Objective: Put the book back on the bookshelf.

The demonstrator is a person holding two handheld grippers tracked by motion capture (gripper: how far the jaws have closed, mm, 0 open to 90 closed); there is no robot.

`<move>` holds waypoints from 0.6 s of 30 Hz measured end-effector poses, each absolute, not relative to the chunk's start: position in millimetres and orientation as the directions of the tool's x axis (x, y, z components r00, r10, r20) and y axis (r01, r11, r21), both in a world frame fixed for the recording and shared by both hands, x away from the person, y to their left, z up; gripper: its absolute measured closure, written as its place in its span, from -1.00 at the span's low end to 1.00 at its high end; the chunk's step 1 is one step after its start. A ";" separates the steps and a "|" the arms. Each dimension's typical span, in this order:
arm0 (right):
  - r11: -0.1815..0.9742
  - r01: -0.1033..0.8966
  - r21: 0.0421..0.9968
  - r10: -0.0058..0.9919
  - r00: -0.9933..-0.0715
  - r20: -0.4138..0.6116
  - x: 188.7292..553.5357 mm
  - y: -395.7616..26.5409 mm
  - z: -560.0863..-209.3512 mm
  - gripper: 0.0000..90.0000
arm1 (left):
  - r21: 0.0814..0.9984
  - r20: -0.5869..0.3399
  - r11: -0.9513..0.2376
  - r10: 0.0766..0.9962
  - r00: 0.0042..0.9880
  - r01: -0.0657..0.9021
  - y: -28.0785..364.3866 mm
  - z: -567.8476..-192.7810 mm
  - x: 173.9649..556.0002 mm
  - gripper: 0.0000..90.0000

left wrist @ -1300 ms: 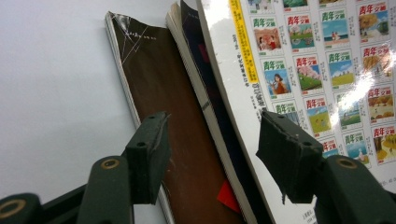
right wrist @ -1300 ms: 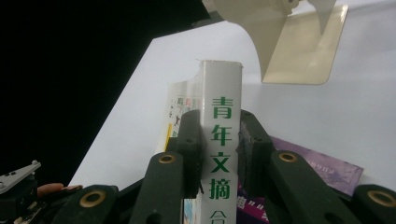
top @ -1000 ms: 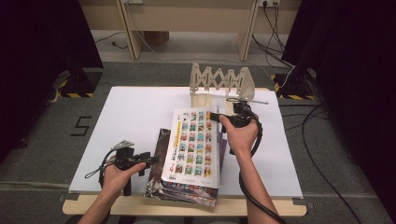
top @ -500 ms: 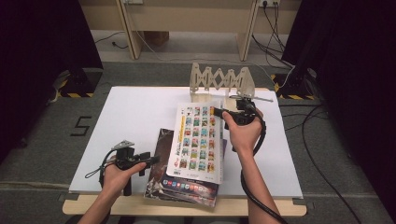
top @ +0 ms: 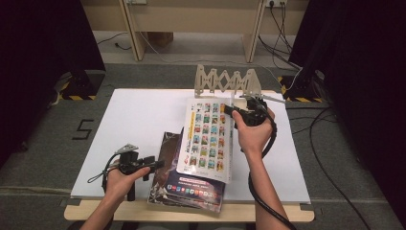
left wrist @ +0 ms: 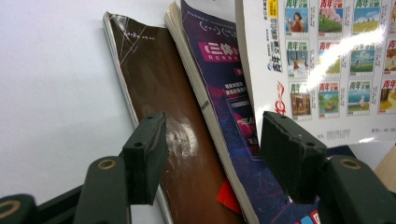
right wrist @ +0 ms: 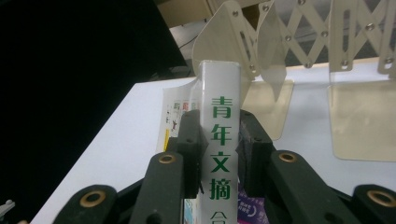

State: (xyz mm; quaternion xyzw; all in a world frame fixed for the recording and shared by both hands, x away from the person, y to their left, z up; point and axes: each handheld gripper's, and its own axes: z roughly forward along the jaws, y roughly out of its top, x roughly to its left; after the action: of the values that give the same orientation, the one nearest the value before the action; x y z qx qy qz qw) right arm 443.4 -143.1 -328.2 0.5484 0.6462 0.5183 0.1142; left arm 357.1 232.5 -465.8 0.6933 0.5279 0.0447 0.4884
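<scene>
White magazine (top: 207, 136) being lifted by its spine off the stack near the worktop's front edge.

The right tool (top: 238, 113) is gripping the glossy white spine (right wrist: 219, 140), its jaws pressing on both sides, and is tilting the thick, floppy volume up toward the hinged cream book rack (top: 225, 82) at the back edge. The left tool (top: 154, 165) is hovering with jaws parted and nothing between them, just beside the brown book (left wrist: 173, 135) and the purple-covered one (left wrist: 224, 102) lying flat on the white worktop (top: 134, 120). The slick cover is catching glare; held only at one end, the soft paper block could sag, slip through the pads, or drag the purple book beneath it sideways.
</scene>
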 end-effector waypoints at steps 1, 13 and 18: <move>-0.142 0.588 0.797 0.830 -0.367 0.419 443.2 -143.2 -327.3 0.65 | 0.724 -0.453 0.033 0.776 0.439 0.689 232.5 -465.7 357.1 -0.10; -0.150 0.552 0.820 0.850 -0.352 0.392 443.0 -150.0 -320.8 0.65 | 0.725 -0.453 0.034 0.776 0.440 0.688 232.4 -465.3 357.2 -0.10; -0.151 0.535 0.831 0.856 -0.349 0.380 442.8 -151.9 -317.4 0.65 | 0.724 -0.452 0.032 0.776 0.440 0.689 232.1 -465.1 357.3 -0.10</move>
State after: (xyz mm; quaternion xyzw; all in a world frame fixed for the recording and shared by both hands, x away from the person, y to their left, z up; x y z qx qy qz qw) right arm 442.8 -151.9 -317.4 0.5495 0.6332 0.5230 0.1534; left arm 357.3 232.1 -465.1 0.6944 0.5273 0.0446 0.4876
